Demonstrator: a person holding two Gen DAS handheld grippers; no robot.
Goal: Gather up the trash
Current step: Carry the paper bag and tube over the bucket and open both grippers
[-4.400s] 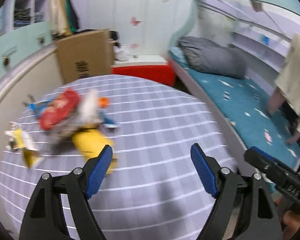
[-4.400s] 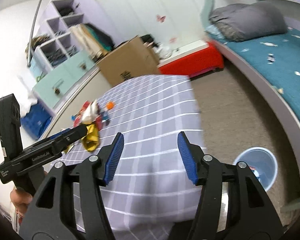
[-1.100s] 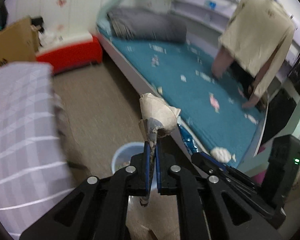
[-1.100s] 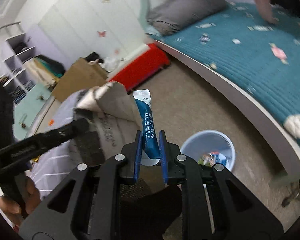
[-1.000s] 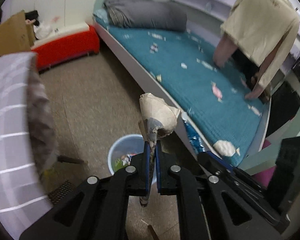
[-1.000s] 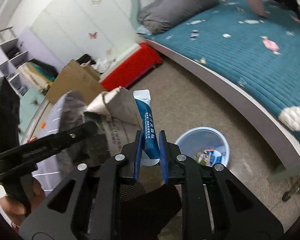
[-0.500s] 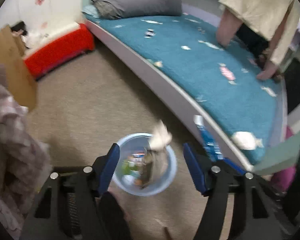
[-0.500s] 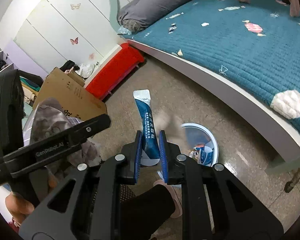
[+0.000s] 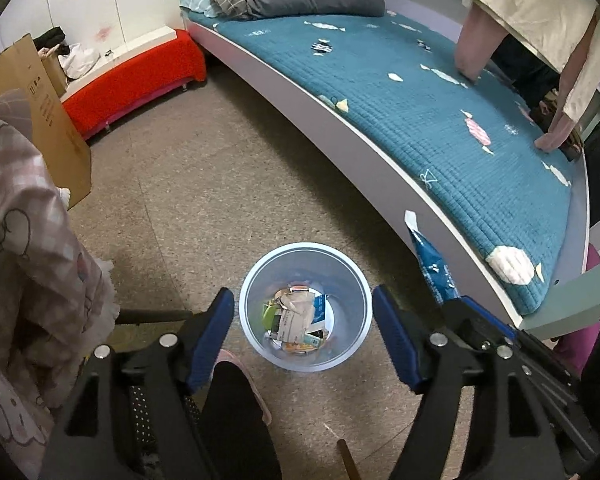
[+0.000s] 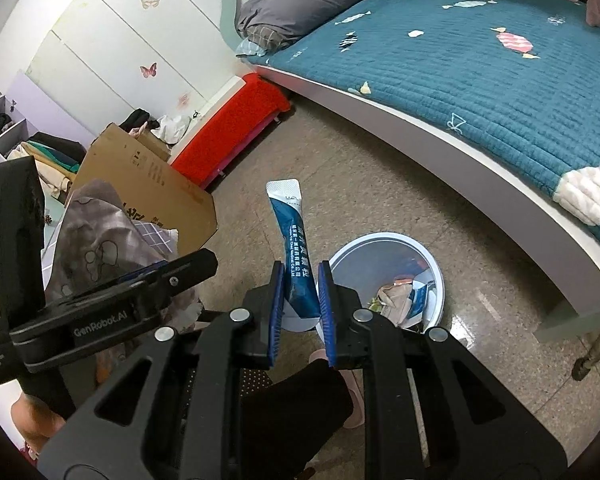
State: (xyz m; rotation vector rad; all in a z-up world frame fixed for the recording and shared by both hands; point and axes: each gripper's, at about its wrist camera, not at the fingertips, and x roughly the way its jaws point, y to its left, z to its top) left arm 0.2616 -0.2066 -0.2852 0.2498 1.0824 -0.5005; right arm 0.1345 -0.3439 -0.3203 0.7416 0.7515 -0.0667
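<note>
Left claw [image 9: 303, 334]: spread, just opened, empty; bin [image 9: 350, 350] framed between its pads.
Right claw [image 10: 302, 314]: pinching blue sachet [image 10: 294, 248] upright.
Bin: floor, 2 o'clock of right claw.

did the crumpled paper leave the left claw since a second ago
Yes. The left claw has just been opening and holds nothing; the crumpled paper dropped into the blue bin below.
</note>
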